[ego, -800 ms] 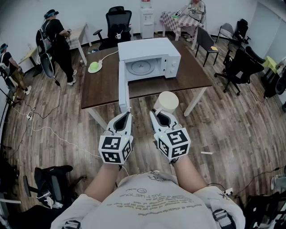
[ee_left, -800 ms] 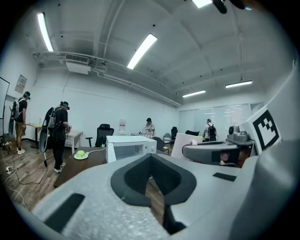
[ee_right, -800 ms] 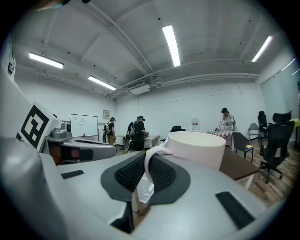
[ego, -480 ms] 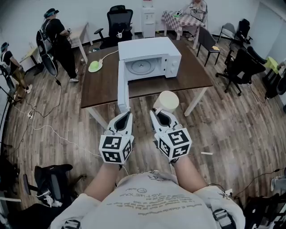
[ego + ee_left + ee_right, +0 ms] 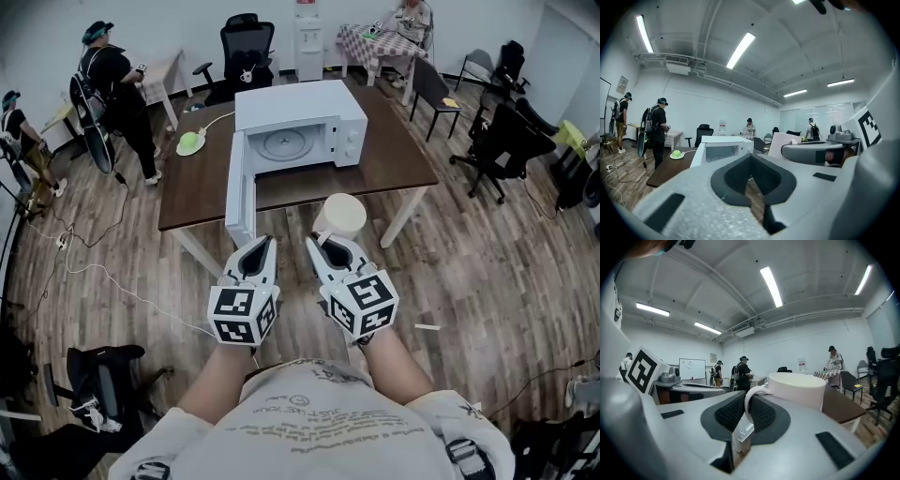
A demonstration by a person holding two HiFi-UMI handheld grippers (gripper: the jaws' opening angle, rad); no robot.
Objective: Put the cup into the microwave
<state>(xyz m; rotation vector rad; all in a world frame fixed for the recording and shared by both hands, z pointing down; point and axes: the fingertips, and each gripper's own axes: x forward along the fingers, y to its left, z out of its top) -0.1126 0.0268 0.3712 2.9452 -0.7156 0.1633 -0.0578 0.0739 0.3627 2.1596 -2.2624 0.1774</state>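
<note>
Two people (image 5: pixel 108 70) stood at the room's left, with cables (image 5: pixel 89 272) loose on the wood floor (image 5: pixel 487 272) near them. A dark brown surface (image 5: pixel 394 164) filled the middle of the room. A plate (image 5: pixel 182 148) with something green on it lay by its left edge, and a white cord (image 5: pixel 217 120) ran from there toward the microwave (image 5: pixel 300 105). The microwave sat mid-surface, nearer the far edge, its door (image 5: pixel 239 202) swung wide and reaching past the near edge. Just right of the door, the left tool (image 5: pixel 266 242) was pressed together with nothing in it. The right tool (image 5: pixel 319 242) pinched the handle of the cup (image 5: pixel 339 216), which hung upright in the air at the near edge, outside the microwave. Behind the surface stood a black chair (image 5: pixel 246 42), a dispenser (image 5: pixel 307 37) and a checked table (image 5: pixel 370 42) with a person (image 5: pixel 410 19) seated at it. More chairs (image 5: pixel 502 131) stood at the right.
</note>
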